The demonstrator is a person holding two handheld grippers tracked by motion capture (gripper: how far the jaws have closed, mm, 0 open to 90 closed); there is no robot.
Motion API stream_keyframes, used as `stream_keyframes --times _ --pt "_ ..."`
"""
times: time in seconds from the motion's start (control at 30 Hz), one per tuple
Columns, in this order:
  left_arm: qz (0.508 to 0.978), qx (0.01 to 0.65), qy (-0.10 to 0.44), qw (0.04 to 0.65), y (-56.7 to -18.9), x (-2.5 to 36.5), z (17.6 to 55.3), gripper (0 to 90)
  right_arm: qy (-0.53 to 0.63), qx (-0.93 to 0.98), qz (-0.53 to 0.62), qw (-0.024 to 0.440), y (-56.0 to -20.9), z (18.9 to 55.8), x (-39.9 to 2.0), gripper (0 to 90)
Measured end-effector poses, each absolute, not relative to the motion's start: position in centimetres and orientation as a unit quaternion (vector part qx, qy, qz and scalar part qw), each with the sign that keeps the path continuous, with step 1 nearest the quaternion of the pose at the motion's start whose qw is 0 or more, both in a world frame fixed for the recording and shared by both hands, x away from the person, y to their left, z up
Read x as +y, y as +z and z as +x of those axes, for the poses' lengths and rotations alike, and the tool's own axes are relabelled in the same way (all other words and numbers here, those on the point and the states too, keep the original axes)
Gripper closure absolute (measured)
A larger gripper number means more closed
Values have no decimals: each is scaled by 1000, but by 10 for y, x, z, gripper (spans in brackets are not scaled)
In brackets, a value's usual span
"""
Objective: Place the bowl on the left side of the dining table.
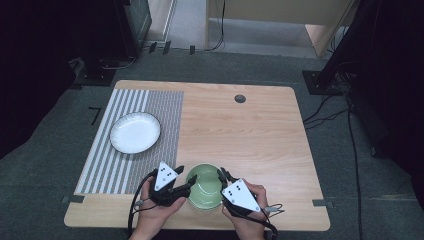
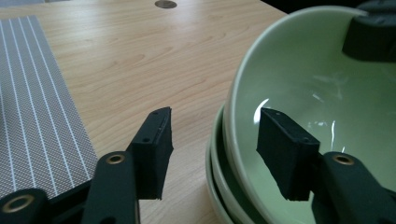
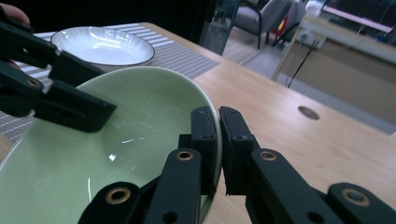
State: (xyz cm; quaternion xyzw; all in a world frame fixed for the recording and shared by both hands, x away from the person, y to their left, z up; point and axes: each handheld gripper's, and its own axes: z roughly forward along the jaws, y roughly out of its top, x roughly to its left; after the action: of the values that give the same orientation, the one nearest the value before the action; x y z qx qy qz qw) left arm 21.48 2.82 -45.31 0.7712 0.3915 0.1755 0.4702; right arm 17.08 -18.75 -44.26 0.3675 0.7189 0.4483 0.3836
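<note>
Near table edge: stacked green bowls (image 1: 204, 187), mouths upward, round, without a long axis. Right gripper (image 3: 218, 140) clenched on the top bowl's rim; left gripper (image 2: 212, 149) spread astride the opposite rim. Farther left: white plate (image 1: 135, 132) on striped placemat (image 1: 165, 107).

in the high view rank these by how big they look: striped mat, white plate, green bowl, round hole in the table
1. striped mat
2. white plate
3. green bowl: its rim is partly covered by both hand-held grippers, but it looks smaller than the plate
4. round hole
</note>
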Motion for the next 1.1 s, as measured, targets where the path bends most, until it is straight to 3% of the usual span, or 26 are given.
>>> stream_keyframes --times 0.07,0.13,0.17,0.2,0.37,0.53,0.6,0.73,0.77,0.8,0.87,0.9,0.97,1.1 --pt "774 389 182 466 -454 26 214 487 450 716 363 392 -442 169 -186 868" --pt "776 386 191 462 -455 23 214 626 449 711 349 412 -442 165 -184 868" --pt "777 385 198 457 -456 22 213 626 449 711 349 412 -442 165 -184 868" --pt "777 380 193 463 -456 21 213 708 450 707 342 426 -441 162 -182 869" --pt "765 391 191 474 -454 19 213 817 444 706 328 444 -441 159 -179 874" --pt "755 386 167 504 -452 25 215 845 443 707 335 439 -442 159 -182 879" --pt "756 373 193 503 -449 22 210 851 445 707 344 429 -442 160 -185 878" --pt "748 371 192 516 -448 23 209 852 455 699 358 420 -438 158 -188 864" --pt "746 370 196 518 -448 23 208 852 456 697 361 419 -437 158 -188 852" --pt "742 370 202 522 -447 23 206 852 452 697 385 403 -437 159 -186 749" --pt "735 358 225 529 -439 22 201 851 450 693 406 390 -440 160 -184 717" --pt "735 358 225 529 -439 22 201 850 450 693 406 390 -440 160 -184 717" --pt "729 349 246 535 -436 22 196 849 447 683 420 397 -441 160 -184 817" --pt "713 339 275 549 -433 17 186 846 463 662 443 390 -436 161 -188 851"
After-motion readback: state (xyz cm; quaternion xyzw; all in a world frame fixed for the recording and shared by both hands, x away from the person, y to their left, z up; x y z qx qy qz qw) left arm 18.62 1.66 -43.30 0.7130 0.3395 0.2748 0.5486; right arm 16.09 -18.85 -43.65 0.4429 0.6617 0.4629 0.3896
